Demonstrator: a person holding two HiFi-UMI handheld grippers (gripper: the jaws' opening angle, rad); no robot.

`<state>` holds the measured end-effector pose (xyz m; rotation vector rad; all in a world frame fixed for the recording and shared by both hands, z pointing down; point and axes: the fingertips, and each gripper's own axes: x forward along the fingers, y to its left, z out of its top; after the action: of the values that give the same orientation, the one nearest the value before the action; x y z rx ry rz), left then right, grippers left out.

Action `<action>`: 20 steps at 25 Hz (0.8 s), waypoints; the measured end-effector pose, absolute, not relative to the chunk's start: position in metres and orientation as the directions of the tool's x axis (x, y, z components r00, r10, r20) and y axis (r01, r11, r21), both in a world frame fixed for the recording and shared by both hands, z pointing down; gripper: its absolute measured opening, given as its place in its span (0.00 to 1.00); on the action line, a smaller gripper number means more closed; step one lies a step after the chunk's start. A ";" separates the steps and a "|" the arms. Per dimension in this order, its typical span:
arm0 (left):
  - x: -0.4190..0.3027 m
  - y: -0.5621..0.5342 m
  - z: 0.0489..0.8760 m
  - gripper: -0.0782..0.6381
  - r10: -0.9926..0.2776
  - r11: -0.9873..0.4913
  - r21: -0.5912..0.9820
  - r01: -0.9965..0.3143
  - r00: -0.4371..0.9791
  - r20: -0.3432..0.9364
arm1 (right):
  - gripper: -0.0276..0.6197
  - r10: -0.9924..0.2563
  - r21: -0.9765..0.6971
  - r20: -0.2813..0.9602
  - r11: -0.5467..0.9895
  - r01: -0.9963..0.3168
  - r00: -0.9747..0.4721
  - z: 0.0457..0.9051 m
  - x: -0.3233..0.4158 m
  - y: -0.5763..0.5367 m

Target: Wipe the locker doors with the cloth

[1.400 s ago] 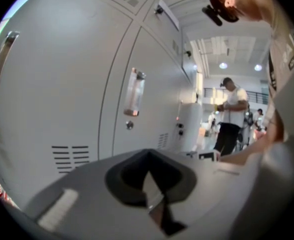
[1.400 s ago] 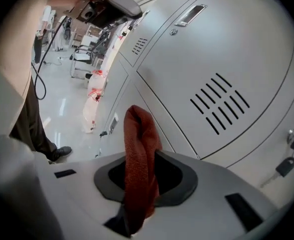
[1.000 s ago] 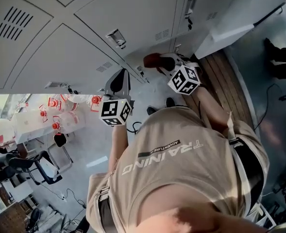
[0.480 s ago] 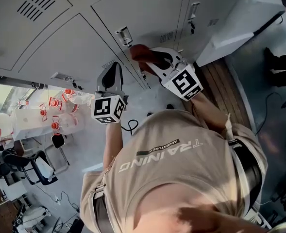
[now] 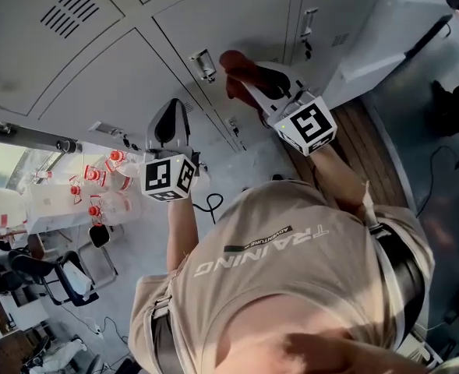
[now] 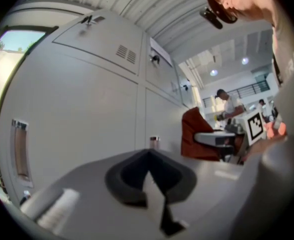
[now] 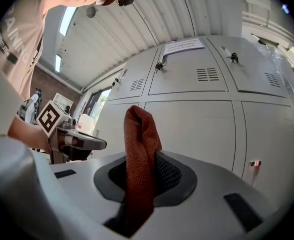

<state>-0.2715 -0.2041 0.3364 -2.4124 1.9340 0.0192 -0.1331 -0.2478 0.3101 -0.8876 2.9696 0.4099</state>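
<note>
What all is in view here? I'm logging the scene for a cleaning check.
locker doors: several, pale grey, across the top of the head view
cloth: one, rust red, clamped in the right gripper
bottles: several, clear with red caps, left of the head view
chair: one, dark, lower left
cable: one, black, centre of the head view
shirt: one, beige, the person's
left gripper: grey, jaws together, nothing between them
right gripper: grey, shut on the cloth

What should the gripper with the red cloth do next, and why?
Probably ease the right gripper forward until the cloth presses on the locker door. Its jaws are shut on the cloth, which points at the door, but there seems to be a gap between cloth and door.
</note>
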 end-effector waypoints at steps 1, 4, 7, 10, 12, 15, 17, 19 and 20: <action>-0.272 -0.204 0.337 0.12 -0.975 -0.216 -0.035 -0.976 0.217 -0.038 | 0.14 -0.545 0.241 -0.092 0.800 -0.550 -0.833 0.312 -0.132 -0.248; -0.276 -0.205 0.343 0.12 -0.976 -0.214 -0.029 -0.976 0.214 -0.026 | 0.14 -0.550 0.243 -0.069 0.800 -0.548 -0.832 0.321 -0.130 -0.247; -0.277 -0.206 0.350 0.12 -0.978 -0.209 -0.007 -0.978 0.209 -0.019 | 0.14 -0.533 0.231 -0.048 0.817 -0.529 -0.845 0.328 -0.130 -0.245; -0.281 -0.207 0.354 0.12 -0.980 -0.197 0.008 -0.980 0.197 -0.013 | 0.14 -0.511 0.223 -0.054 0.831 -0.509 -0.858 0.329 -0.129 -0.242; -0.284 -0.206 0.354 0.12 -0.983 -0.185 0.006 -0.983 0.185 -0.012 | 0.14 -0.504 0.226 -0.060 0.834 -0.503 -0.862 0.329 -0.129 -0.243; -0.287 -0.202 0.355 0.12 -0.985 -0.171 -0.001 -0.985 0.171 -0.008 | 0.14 -0.502 0.222 -0.063 0.835 -0.503 -0.862 0.330 -0.127 -0.249; -0.289 -0.201 0.360 0.12 -0.987 -0.159 0.007 -0.987 0.159 0.004 | 0.14 -0.499 0.210 -0.061 0.840 -0.500 -0.864 0.332 -0.128 -0.252; -0.290 -0.202 0.365 0.12 -0.989 -0.150 0.012 -0.989 0.150 0.017 | 0.14 -0.491 0.200 -0.057 0.847 -0.492 -0.869 0.336 -0.129 -0.255; -0.289 -0.203 0.367 0.12 -0.989 -0.146 0.011 -0.989 0.146 0.022 | 0.14 -0.488 0.196 -0.054 0.851 -0.488 -0.871 0.338 -0.129 -0.256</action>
<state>-0.2894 -0.2033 0.3667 -2.3956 2.0677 -0.0145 -0.1288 -0.2562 0.3377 -0.7960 3.0197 0.3203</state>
